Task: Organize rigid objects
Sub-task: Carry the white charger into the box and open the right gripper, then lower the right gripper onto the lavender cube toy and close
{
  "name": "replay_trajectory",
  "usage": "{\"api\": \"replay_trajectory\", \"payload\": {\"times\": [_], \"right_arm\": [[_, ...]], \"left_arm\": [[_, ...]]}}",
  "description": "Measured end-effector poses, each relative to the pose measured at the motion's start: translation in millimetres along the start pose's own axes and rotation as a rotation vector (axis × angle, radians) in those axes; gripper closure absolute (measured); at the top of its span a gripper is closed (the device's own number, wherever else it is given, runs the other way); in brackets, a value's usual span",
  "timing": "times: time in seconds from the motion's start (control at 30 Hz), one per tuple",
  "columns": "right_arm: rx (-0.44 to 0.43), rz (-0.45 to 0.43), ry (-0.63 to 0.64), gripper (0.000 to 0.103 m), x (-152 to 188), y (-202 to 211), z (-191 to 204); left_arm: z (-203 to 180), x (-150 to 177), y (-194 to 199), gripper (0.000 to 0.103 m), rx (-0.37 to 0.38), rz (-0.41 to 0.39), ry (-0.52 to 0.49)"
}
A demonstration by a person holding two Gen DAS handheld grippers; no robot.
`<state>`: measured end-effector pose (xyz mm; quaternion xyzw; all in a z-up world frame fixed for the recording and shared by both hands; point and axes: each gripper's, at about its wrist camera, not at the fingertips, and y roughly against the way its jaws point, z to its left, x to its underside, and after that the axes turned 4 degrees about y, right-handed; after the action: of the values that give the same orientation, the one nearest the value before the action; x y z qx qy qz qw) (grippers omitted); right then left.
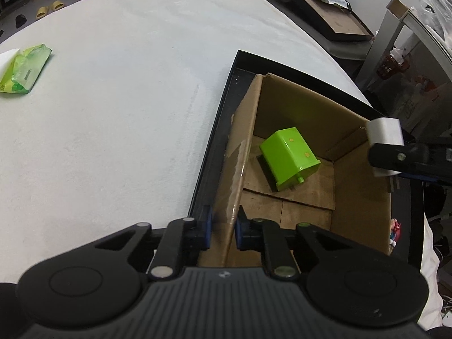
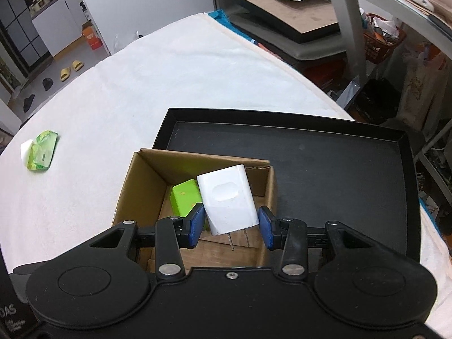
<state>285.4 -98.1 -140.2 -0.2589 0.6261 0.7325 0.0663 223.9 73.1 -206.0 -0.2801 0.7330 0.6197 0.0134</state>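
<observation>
An open cardboard box (image 1: 296, 104) (image 2: 135, 186) stands in a black tray (image 1: 223, 107) (image 2: 310, 155) on the white-covered table. On the box floor a lime-green plastic container (image 1: 288, 155) (image 2: 183, 197) lies on its side. My left gripper (image 1: 223, 230) is shut on the box's left wall near its front corner. My right gripper (image 2: 231, 227) is shut on a white charger (image 2: 228, 197) (image 1: 385, 132), held above the box's right side with its prongs pointing down. In the left wrist view, one of its fingers (image 1: 401, 156) crosses the charger.
A green wipes packet (image 1: 25, 67) (image 2: 42, 152) lies far left on the white cloth (image 1: 127, 99). Beyond the table's far edge are stacked dark frames (image 2: 282, 8) and a grey shelf with clutter (image 1: 395, 42). The right part of the tray floor is bare.
</observation>
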Motion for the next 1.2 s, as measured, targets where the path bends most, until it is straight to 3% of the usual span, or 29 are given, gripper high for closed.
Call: {"api": "replay_trajectory", "payload": {"times": [0.53,1.07,1.2], "right_arm": [[0.014,-0.037,-0.059,0.059,-4.5,2.0,-5.7],[0.039,-0.007,-0.144,0.054,33.8,25.9,-51.3],[0.034,0.006,-0.154,0.051,41.8,31.2,-61.1]], "left_arm": [[-2.4,-2.0,1.6,0.088,-0.009,0.004,-0.006],[-17.1,7.2,14.4,0.083,-0.062,0.007,-0.029],[-17.5,12.5,14.7,0.078,-0.081,0.024,-0.030]]}}
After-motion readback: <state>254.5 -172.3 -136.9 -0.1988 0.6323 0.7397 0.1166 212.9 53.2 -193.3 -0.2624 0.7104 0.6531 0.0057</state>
